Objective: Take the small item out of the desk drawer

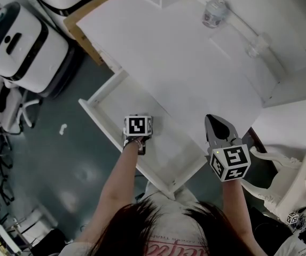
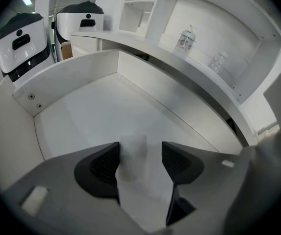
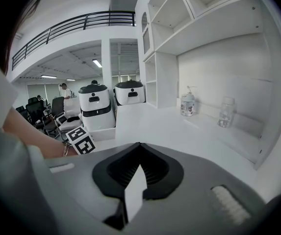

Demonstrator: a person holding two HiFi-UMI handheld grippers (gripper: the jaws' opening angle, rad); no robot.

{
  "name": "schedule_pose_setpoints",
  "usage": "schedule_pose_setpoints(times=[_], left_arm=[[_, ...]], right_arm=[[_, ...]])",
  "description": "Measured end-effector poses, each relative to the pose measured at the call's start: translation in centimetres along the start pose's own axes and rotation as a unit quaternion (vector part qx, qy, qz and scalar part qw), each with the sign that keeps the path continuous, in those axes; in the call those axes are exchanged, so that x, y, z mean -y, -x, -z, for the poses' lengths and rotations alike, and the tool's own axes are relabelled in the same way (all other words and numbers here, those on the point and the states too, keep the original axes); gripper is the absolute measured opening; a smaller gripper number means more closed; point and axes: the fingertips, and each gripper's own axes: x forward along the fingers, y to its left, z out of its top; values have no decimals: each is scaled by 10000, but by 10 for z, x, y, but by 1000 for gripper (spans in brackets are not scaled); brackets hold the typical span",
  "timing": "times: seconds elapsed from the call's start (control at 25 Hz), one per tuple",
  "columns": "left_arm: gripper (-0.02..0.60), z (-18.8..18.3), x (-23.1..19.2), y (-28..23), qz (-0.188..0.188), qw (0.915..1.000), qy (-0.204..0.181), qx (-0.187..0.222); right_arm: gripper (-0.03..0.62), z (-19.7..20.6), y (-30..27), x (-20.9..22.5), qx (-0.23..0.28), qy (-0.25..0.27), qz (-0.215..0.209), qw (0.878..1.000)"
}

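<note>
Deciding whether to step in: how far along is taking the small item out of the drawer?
Done: the drawer stands open. In hand: the left gripper is down inside it, jaws apart around the small pale item, not yet gripping. Left: close and lift it out. The right gripper is shut, empty, above the desk.

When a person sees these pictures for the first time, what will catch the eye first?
The white drawer stands pulled out of the desk, and the left gripper reaches down into it, jaws apart around a small pale item. At its right, the right gripper hangs shut over the desk's front edge.
</note>
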Motion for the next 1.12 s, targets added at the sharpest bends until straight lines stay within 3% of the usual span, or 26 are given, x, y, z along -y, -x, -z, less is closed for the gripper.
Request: schedule_pose_setpoints(times=[0.16, 0.36, 0.44, 0.8, 1.0, 1.12], left_arm=[[261, 0, -3, -3, -70, 10000, -26, -35], [234, 7, -26, -3, -647, 9975, -141, -232], [207, 10, -25, -5, -595, 9979, -32, -251], [201, 8, -28, -3, -631, 9978, 28, -199], [199, 10, -3, -3, -36, 9996, 207, -174], [199, 8, -16, 6, -402, 9991, 68, -104]], right_arm=[[2, -1, -3, 0, 26, -93, -77, 9999], [2, -6, -10, -4, 59, -49, -184, 9998], [2, -6, -12, -8, 47, -22, -234, 9997], [2, -2, -14, -17, 7, -42, -388, 9992], [2, -2, -12, -23, 26, -29, -407, 9992], [2, -3, -8, -25, 41, 3, -399, 9992]])
